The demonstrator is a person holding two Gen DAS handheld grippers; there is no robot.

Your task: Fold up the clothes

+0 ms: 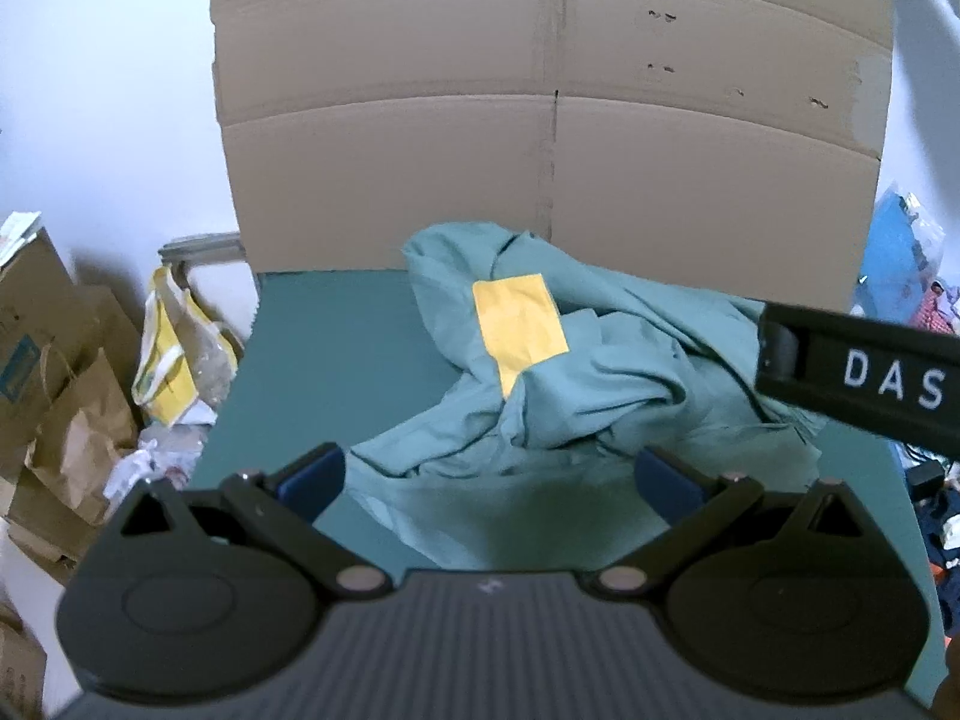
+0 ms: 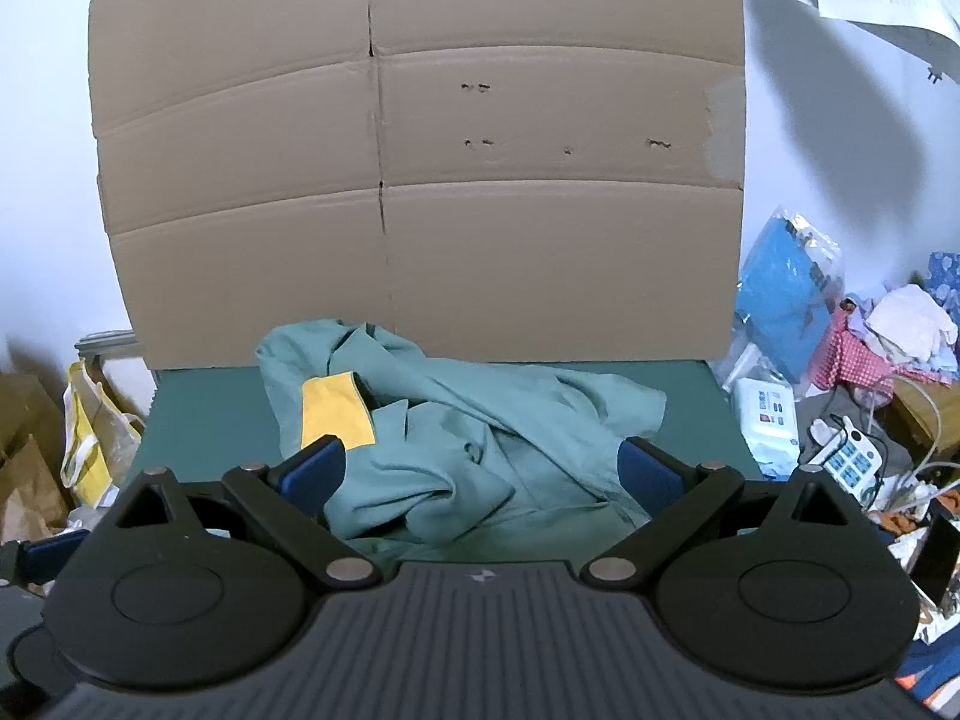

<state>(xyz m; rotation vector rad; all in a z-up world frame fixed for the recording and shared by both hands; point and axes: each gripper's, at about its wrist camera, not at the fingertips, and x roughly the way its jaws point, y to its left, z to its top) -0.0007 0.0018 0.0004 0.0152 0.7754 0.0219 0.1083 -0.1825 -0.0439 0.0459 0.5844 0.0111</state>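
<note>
A light teal garment (image 1: pixel 600 378) with a yellow patch (image 1: pixel 519 324) lies crumpled on a dark green table (image 1: pixel 324 348). My left gripper (image 1: pixel 489 477) is open and empty, above the garment's near edge. The garment also shows in the right wrist view (image 2: pixel 480 438), with its yellow patch (image 2: pixel 336 411) at the left. My right gripper (image 2: pixel 483 471) is open and empty, just above the garment's near part. The right gripper's black body (image 1: pixel 864 372) shows at the right of the left wrist view, over the garment's right side.
A large cardboard sheet (image 1: pixel 552 120) stands upright behind the table. Paper bags (image 1: pixel 78 420) and a yellow-white bag (image 1: pixel 171 354) sit left of the table. Clutter, a blue packet (image 2: pixel 780 300) and a power strip (image 2: pixel 846 456) lie to the right.
</note>
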